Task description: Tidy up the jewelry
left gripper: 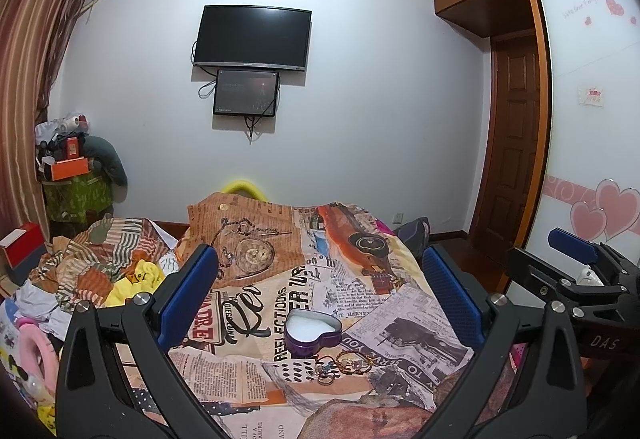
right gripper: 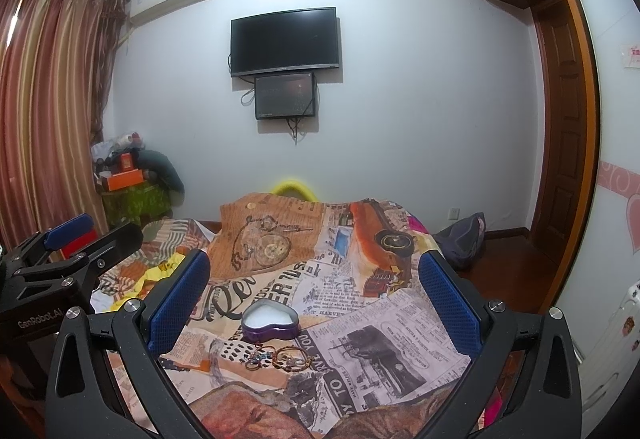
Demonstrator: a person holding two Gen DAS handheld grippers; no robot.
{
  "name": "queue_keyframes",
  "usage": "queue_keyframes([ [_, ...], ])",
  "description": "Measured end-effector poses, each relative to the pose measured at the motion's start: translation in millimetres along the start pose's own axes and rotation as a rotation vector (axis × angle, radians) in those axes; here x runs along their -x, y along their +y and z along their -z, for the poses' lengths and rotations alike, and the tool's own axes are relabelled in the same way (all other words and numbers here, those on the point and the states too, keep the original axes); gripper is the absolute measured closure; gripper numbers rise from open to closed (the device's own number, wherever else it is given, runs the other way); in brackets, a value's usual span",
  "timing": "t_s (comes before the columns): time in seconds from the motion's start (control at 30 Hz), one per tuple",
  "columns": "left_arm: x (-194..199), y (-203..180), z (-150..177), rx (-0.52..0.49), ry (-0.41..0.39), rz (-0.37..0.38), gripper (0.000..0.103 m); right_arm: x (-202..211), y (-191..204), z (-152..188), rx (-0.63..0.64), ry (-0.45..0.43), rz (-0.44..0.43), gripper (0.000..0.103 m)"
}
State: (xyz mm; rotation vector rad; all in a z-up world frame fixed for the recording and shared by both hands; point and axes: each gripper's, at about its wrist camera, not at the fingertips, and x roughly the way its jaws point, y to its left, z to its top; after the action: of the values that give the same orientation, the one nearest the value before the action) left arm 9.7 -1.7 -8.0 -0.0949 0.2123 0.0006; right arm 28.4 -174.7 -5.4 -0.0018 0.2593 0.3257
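Observation:
A purple heart-shaped tin [left gripper: 313, 332] with a white lining lies open on the newspaper-print bedspread [left gripper: 360, 303]; it also shows in the right wrist view [right gripper: 270, 323]. Just in front of it lies a small heap of jewelry [left gripper: 342, 363]: rings and a brown beaded bracelet, also in the right wrist view [right gripper: 280, 356]. My left gripper [left gripper: 320, 291] is open and empty, held above the tin. My right gripper [right gripper: 316, 295] is open and empty, also above the tin. Each gripper shows at the edge of the other's view.
A pile of clothes and toys [left gripper: 100, 271] lies at the bed's left. A wardrobe with heart stickers [left gripper: 592, 119] and a wooden door [left gripper: 512, 143] stand on the right. A TV [left gripper: 252, 37] hangs on the far wall.

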Motion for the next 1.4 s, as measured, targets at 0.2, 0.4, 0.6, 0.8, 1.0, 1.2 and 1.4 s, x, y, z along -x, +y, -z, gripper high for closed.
queue_keyframes([
  [0.2,-10.5,4.1,1.2,0.009,0.022,-0.003,0.000,-9.4,-2.8,2.8,-0.006,0.023,-0.005,0.000],
  [0.4,-28.7,11.3,5.3,0.013,0.060,-0.019,0.000,-23.5,-6.9,8.8,-0.012,0.053,-0.007,0.000],
  [0.6,-62.6,27.4,17.2,0.025,0.146,-0.068,0.000,-52.7,-16.9,20.9,-0.018,0.122,0.009,0.000],
  [0.8,-105.5,46.8,44.0,0.042,0.276,-0.111,0.001,-87.1,-32.1,36.8,-0.034,0.224,0.031,0.000],
  [1.0,-144.2,55.3,78.6,0.037,0.417,-0.108,0.003,-123.8,-41.8,63.0,-0.035,0.362,0.041,0.000],
  [1.2,-173.7,49.6,108.7,0.013,0.536,-0.057,0.016,-151.4,-44.1,88.1,-0.045,0.493,0.012,0.000],
  [1.4,-196.4,38.9,126.5,0.012,0.630,0.016,0.037,-167.5,-43.3,103.4,-0.040,0.560,-0.033,0.004],
])
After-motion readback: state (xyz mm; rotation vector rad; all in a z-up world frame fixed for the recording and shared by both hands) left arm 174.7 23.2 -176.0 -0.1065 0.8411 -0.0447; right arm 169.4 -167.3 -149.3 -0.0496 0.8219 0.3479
